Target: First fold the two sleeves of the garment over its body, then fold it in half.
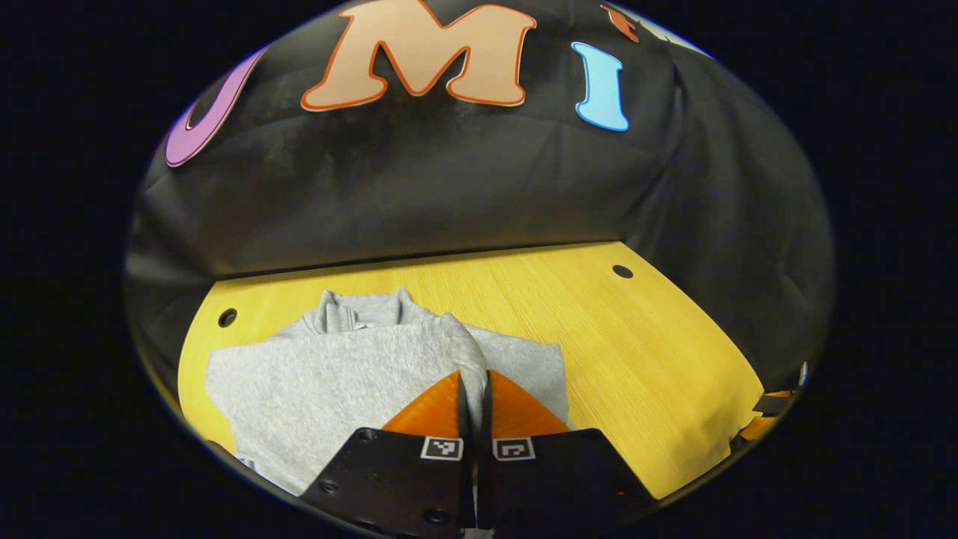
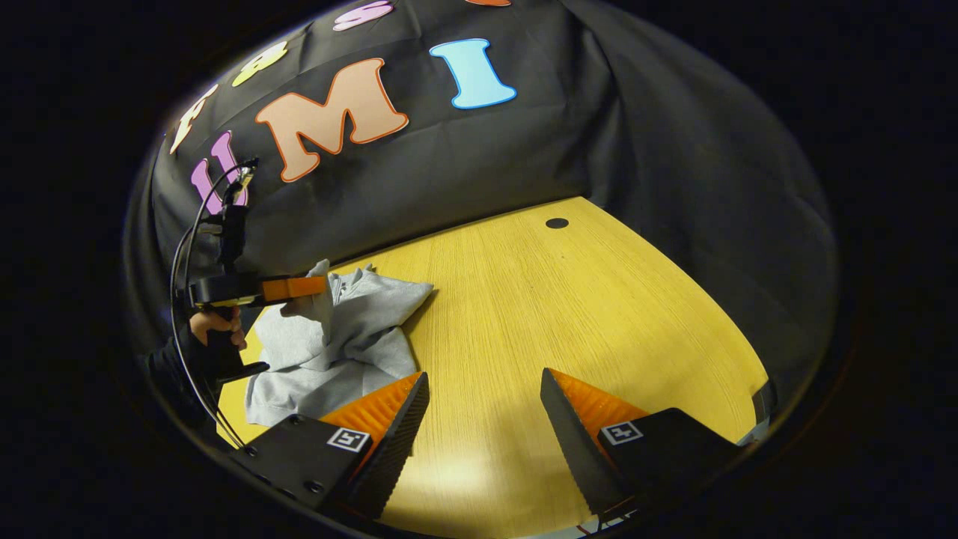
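My left tongs [image 1: 473, 389] clamp the grey garment [image 1: 337, 374], lower left on the bench [image 1: 636, 359], carrying a sleeve [image 2: 318, 299] over its body. Right tongs [image 2: 485, 408] apart, idle. Next: lay it flat, release.

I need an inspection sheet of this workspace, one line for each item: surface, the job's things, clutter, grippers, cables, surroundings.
Surface: yellow wooden table with round dark holes.
Job's things: grey garment lies on the table, collar toward the wall; part of its cloth is lifted off the table.
Clutter: nothing seen.
Grippers: left gripper has its fingers together, pinching a fold of the garment; right gripper is open, holding nothing, over bare table beside the garment.
Cables: black cable loops from the left gripper past the hand holding it.
Surroundings: black cloth wall behind and beside the table.
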### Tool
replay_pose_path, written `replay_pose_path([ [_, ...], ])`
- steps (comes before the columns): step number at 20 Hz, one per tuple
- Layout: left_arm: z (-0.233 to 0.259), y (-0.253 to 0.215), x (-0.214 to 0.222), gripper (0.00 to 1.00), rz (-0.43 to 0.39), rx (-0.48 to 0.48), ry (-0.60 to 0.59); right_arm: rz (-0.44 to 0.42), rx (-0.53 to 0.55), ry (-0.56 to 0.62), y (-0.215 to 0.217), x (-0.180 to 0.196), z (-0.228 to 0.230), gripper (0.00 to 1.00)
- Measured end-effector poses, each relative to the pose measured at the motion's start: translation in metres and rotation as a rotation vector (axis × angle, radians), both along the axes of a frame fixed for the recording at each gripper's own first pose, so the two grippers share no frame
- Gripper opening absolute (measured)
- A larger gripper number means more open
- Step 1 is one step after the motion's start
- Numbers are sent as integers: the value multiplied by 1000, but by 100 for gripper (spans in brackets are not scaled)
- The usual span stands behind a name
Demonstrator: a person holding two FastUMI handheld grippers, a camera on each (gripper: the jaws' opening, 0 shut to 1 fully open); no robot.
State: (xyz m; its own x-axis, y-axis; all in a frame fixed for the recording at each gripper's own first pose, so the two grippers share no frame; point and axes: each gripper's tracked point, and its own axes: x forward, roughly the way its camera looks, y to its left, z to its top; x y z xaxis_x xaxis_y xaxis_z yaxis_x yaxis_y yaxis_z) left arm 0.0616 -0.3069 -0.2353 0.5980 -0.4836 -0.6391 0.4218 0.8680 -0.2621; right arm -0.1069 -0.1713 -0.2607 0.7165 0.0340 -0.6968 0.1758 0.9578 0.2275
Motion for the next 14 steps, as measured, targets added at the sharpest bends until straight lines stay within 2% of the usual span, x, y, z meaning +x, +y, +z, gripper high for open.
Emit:
replay_pose_path([
  [1,-8,-3,-1,1,-2,7,11,8,-6,3,1,0,-1,96],
  [2,-13,-6,-3,3,-9,14,25,19,-11,6,2,-1,-2,90],
  [3,-19,-11,-7,5,-28,21,40,31,-16,7,4,-1,-2,96],
  [5,-21,-14,-14,12,-58,31,51,58,-16,2,11,1,0,96],
  [6,-15,-15,-15,33,-62,14,32,74,-17,-4,19,4,3,96],
  [7,-5,-13,-17,48,-60,-8,9,89,-18,-8,25,6,4,90],
  [8,5,-7,-16,64,-47,-16,-19,104,-18,-8,30,8,2,96],
  [10,14,15,-15,95,-19,-3,-58,129,-7,-20,46,13,3,96],
  [11,17,30,-15,94,-1,12,-77,141,-3,-27,53,17,4,96],
  [12,21,45,-15,95,17,29,-95,152,1,-29,60,20,2,91],
  [13,26,62,-15,95,37,43,-116,164,7,-31,68,23,1,96],
  [14,32,78,-16,95,55,54,-136,174,12,-34,75,26,0,96],
])
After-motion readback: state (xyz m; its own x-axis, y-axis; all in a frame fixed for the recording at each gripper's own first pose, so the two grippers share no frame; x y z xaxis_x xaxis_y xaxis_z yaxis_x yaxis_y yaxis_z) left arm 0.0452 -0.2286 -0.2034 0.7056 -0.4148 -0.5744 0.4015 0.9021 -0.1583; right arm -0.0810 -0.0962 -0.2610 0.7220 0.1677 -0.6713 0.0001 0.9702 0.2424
